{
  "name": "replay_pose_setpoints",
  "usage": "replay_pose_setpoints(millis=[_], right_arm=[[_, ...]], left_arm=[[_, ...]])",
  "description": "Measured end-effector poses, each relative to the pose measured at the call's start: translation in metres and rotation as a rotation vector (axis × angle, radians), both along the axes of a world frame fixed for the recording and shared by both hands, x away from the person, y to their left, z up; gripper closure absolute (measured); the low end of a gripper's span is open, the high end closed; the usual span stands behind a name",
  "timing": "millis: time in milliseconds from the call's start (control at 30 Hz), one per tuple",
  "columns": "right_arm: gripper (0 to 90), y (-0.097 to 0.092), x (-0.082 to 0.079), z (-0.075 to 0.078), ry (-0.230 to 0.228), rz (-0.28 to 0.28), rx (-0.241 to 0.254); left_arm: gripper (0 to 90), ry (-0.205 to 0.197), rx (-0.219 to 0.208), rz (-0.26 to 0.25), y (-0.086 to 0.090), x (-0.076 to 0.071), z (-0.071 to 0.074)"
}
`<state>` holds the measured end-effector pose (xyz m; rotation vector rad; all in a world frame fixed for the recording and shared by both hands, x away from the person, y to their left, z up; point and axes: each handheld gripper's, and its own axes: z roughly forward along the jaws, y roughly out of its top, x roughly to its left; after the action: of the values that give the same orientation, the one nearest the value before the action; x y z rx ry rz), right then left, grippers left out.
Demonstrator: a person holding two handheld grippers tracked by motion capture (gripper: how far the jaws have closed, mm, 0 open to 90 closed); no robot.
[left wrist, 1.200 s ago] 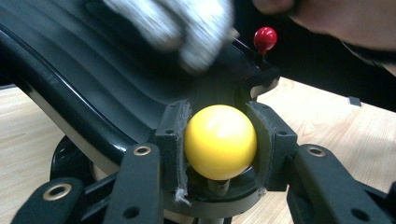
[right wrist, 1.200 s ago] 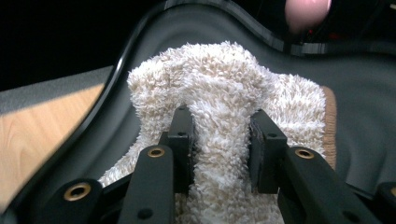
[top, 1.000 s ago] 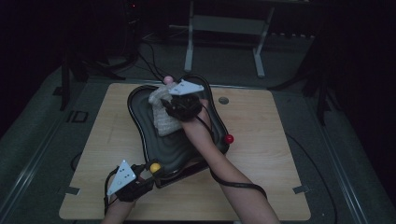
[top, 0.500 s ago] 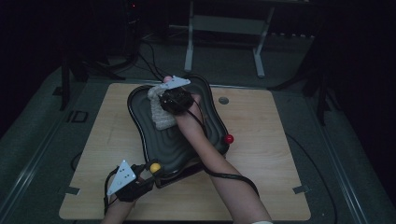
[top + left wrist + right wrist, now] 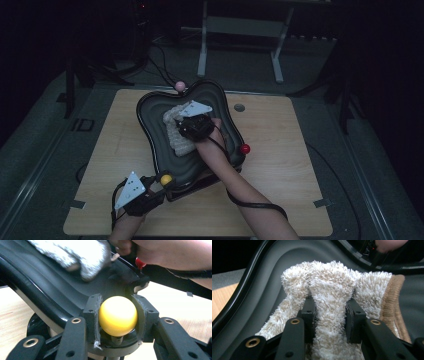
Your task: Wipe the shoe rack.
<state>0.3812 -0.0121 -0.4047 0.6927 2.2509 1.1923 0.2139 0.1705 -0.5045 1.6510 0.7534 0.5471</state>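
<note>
right gripper (image 5: 329, 312) pinching fluffy sock (image 5: 332, 290) in black tray (image 5: 150, 107), left gripper (image 5: 117, 317) clamping yellow knob (image 5: 118, 315), knob's stem mostly hidden

Your tabletop (image 5: 280, 200): light wood, rounded corners. On it you have one black wavy-rimmed tray (image 5: 150, 107), left of centre toward the near edge, and a small grey disc (image 5: 239, 107) near the far edge.
</note>
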Motion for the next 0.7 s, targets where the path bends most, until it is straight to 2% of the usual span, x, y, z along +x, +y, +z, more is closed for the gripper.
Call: replay_pose_setpoints(millis=[500,700], right_arm=[[66.1,-0.021,-0.037,-0.025,-0.002,0.038,0.002],[66.2,-0.026,-0.046,-0.031,-0.007,0.049,-0.003]], left_arm=[[59.9,0.002,-0.002,0.003,0.000,0.000,0.000],[59.9,0.002,-0.002,0.003,0.000,0.000,0.000]])
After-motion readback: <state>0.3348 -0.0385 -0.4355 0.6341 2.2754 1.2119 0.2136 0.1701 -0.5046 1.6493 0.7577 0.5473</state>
